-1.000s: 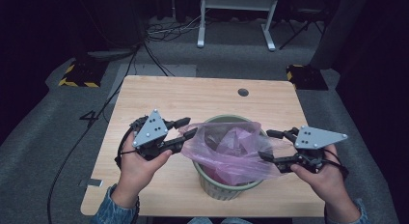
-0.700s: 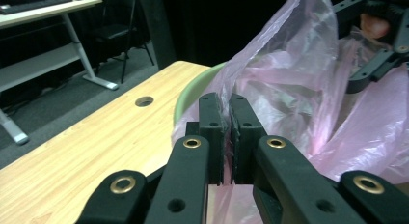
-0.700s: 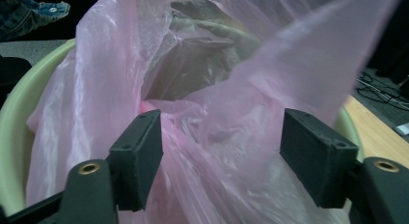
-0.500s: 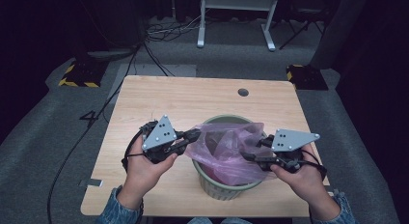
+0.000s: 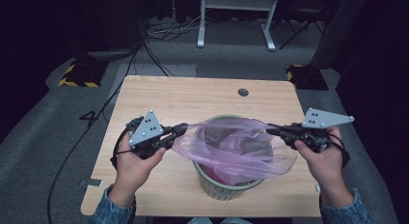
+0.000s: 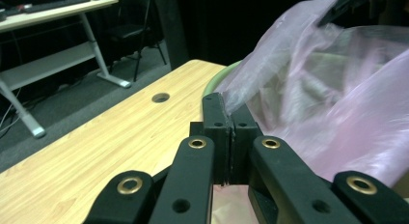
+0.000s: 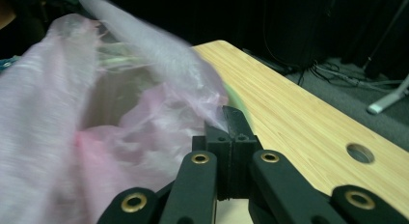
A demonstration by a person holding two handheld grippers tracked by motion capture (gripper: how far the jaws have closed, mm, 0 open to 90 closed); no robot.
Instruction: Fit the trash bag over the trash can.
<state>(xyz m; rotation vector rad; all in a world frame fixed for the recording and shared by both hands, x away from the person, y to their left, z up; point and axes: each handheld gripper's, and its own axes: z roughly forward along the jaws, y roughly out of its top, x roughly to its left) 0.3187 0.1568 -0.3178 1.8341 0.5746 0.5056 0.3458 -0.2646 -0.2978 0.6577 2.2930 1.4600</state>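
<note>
At frame centre, the left gripper (image 5: 181, 129) and right gripper (image 5: 271, 129), both just closed, pinch the bag (image 5: 231, 154); its edge should be pulled evenly over the bin (image 5: 226, 188) rim.

The green bin (image 5: 226, 185) at the table's (image 5: 193, 96) six o'clock edge, with the pink bag (image 5: 231, 151) stretched across its mouth, blocks the near middle, while the twelve o'clock half lies open apart from a small cable hole (image 5: 243, 92).
</note>
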